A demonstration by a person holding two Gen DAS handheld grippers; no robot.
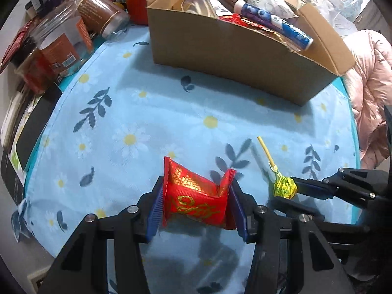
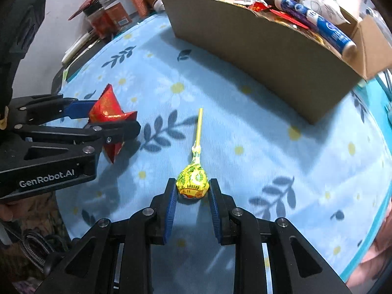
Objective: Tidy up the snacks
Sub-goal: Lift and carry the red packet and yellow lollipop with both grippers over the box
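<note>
My left gripper [image 1: 196, 191] is shut on a red snack packet [image 1: 196, 196] with gold print, its blue pads pressing both ends and crumpling it, above the blue flowered cloth. The packet [image 2: 107, 109] and the left gripper [image 2: 122, 120] also show at the left of the right wrist view. My right gripper [image 2: 192, 187] is shut on the head of a yellow-wrapped lollipop [image 2: 193, 181], whose stick points toward the open cardboard box [image 2: 257, 56]. From the left wrist view the lollipop [image 1: 284, 187] sits at the right gripper's tip. The box [image 1: 220, 56] holds several snacks.
Clear plastic jars [image 1: 63, 31] and dark packets crowd the far left beyond the cloth's edge. A pink padded jacket [image 1: 370, 90] lies at the right. A blue-and-white tube [image 1: 274, 22] rests across the box's top. The tablecloth [image 1: 147, 112] spreads between grippers and box.
</note>
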